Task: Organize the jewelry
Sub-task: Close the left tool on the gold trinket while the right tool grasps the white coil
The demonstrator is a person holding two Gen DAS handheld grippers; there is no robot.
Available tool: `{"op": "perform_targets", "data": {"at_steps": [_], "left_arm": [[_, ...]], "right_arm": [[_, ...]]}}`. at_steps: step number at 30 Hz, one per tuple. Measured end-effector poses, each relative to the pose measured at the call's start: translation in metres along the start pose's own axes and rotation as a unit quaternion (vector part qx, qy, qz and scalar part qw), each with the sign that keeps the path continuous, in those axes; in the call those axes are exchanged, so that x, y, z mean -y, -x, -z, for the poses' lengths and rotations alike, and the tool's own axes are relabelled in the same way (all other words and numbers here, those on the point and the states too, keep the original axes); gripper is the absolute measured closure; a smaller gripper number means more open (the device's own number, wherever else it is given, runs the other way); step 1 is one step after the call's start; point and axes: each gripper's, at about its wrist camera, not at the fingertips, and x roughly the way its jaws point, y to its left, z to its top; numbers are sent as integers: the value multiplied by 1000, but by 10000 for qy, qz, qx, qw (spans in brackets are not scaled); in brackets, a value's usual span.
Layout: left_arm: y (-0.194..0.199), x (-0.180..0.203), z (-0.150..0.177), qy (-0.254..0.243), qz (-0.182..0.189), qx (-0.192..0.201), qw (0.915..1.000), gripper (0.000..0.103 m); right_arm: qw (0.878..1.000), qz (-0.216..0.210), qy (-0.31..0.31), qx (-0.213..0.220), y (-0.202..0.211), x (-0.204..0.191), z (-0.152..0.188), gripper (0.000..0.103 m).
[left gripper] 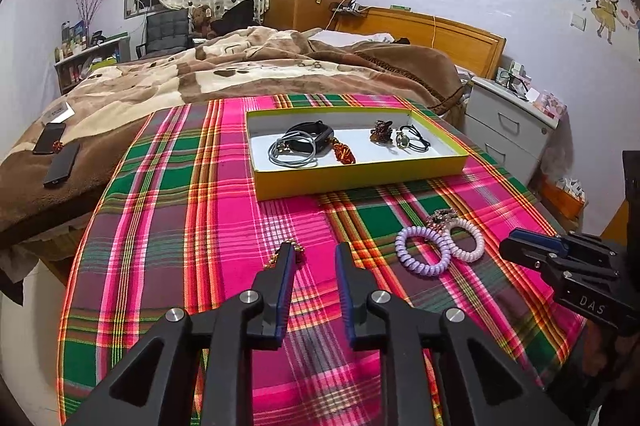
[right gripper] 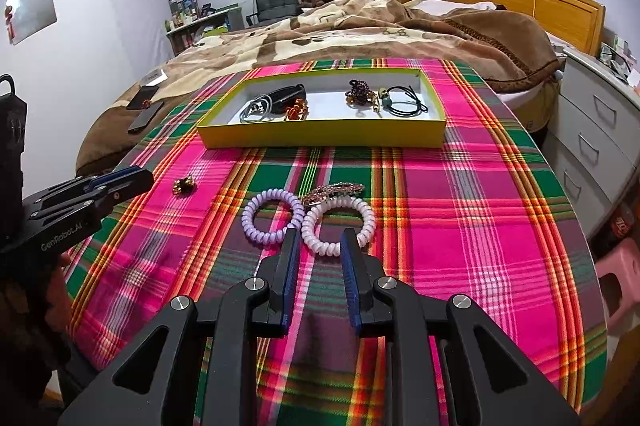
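A yellow box [left gripper: 360,178] [right gripper: 320,136] on the plaid cloth holds a black band, grey cord, amber ornament, brown clip and black hair tie. In front of it lie a purple coil tie [left gripper: 400,246] [right gripper: 272,194], a white coil tie [left gripper: 476,246] [right gripper: 344,204] and a rhinestone clip [left gripper: 440,216] [right gripper: 336,191]. A small gold-and-black piece [right gripper: 183,185] [left gripper: 297,249] lies to the left. My left gripper [left gripper: 315,252] [right gripper: 132,178] is open, its left fingertip just in front of that piece. My right gripper [right gripper: 320,238] [left gripper: 516,242] is open, the white coil's near arc between its tips.
The plaid-covered table [left gripper: 180,226] stands against a bed with a brown blanket [left gripper: 240,66]. Two phones [left gripper: 60,162] lie on the bed at left. A white drawer unit [right gripper: 600,130] and a pink stool [right gripper: 624,274] stand to the right of the table.
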Motion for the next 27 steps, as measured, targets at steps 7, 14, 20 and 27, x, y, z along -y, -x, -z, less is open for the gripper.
{"op": "perform_targets", "data": {"at_steps": [7,14,20,27], "left_arm": [[-11,-10,1,48,-79,-137,9999,83],[-23,-18,0,58,-37,-360,9993,79],[-34,-22,-2,62,-5,-570,9984,72],[-50,-23,-4,-11,-13,-838,9965,72]], "right_arm": [[10000,28,43,-43,-7,-1,-3,82],[9995,249,-89,-152,-18,11,-5,82],[9987,391,-108,-320,-31,18,-8,82],[9981,393,-123,-460,-45,22,-11,82]]}}
